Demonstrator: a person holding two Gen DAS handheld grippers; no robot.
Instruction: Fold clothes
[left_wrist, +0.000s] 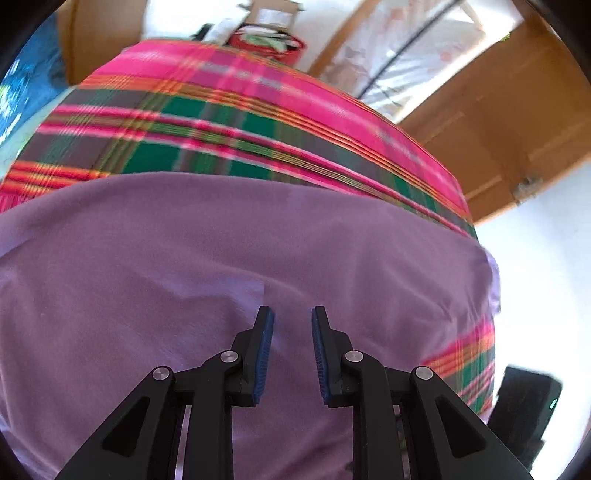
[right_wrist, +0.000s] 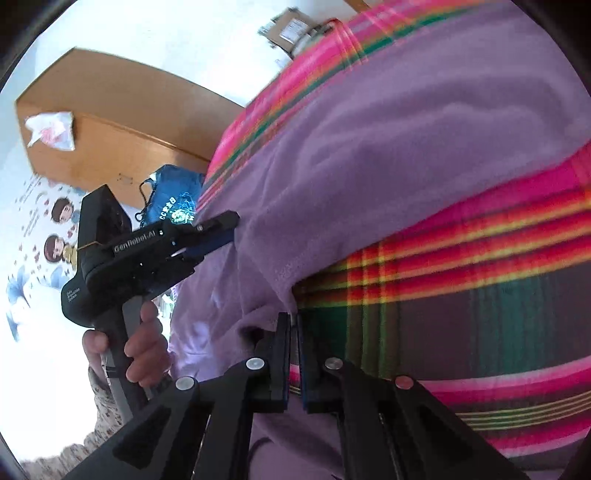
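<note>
right gripper (right_wrist: 293, 325) jaws tight on purple garment (right_wrist: 369, 147) over plaid cloth (right_wrist: 480, 295)

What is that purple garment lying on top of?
The purple garment lies on a bright plaid cloth in pink, green and orange, which shows beyond it and past its edge. What the cloth itself covers, and the part beneath the garment, is hidden.
</note>
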